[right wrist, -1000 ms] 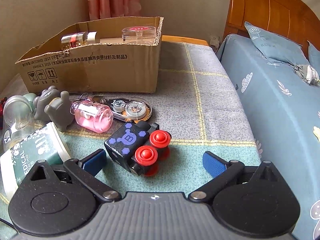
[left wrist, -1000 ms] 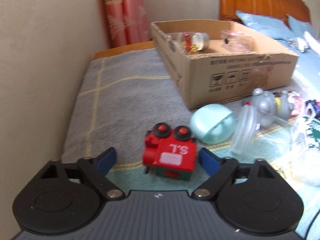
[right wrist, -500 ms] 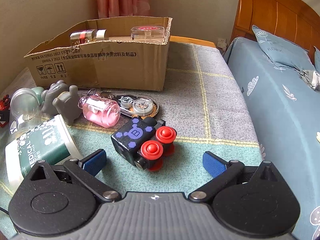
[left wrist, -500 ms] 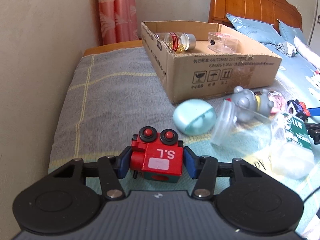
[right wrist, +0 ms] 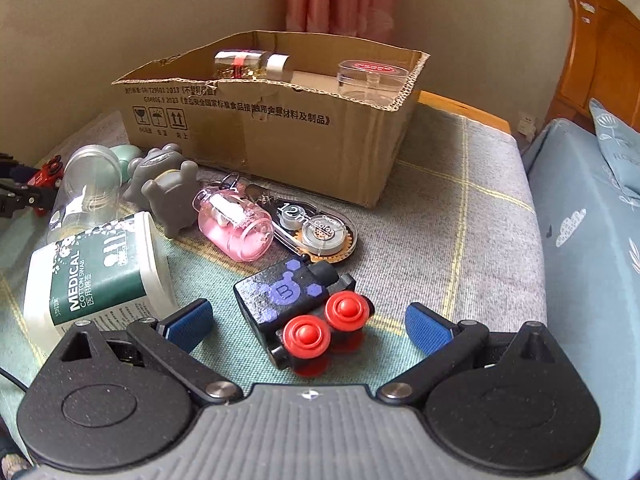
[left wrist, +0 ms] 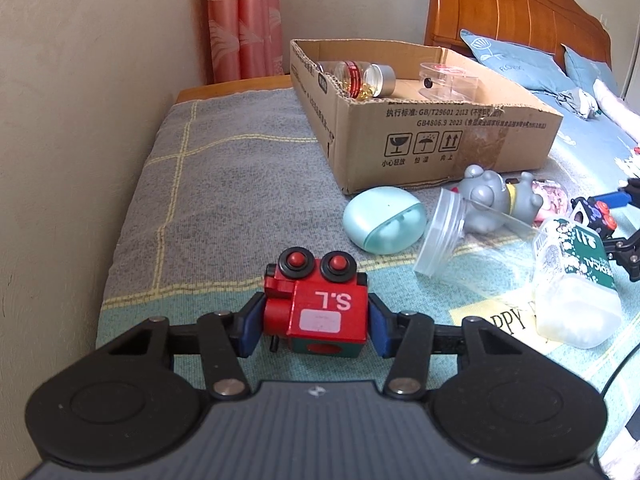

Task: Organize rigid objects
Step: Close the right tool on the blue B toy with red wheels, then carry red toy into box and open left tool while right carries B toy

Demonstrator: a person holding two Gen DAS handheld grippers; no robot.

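Left gripper (left wrist: 316,316): blue pads pressed flat against both sides of the red toy train (left wrist: 316,308), pinching it square across its body. Wheels face up and away, label side toward the camera. The side-on grip probably suits the blocky body; the round wheels would give the pads nothing flat. Whether the train rests on the blanket (left wrist: 224,184) or is just clear of it, I cannot tell. It sits near the blanket's left edge, toward the near end.

Cardboard box (left wrist: 440,140) stands at the blanket's far end, open-topped, already holding a capsule bottle (left wrist: 360,76) and a clear plastic case (left wrist: 448,80). Evidently the collection point. Between the train and the box front lie a mint green case (left wrist: 384,220), a clear jar (left wrist: 444,232) and a grey figurine (left wrist: 488,200), so a lift up and over looks needed.

Right gripper (right wrist: 308,324): jaws spread wide, one pad either side of the black toy train (right wrist: 300,308) and neither touching. This train lies on its side on the blanket, red wheels toward the camera, skewed to the line between the pads. Closing as it stands may catch a corner rather than flat faces.

Just beside it: cotton swab box (right wrist: 96,272) on the left, pink bottle (right wrist: 236,224) and correction tape (right wrist: 316,228) beyond, toward the box front.

Pose: left tool held low and level, pointing along the blanket toward the box. Right tool tipped downward over its train, looking at the box's long side.
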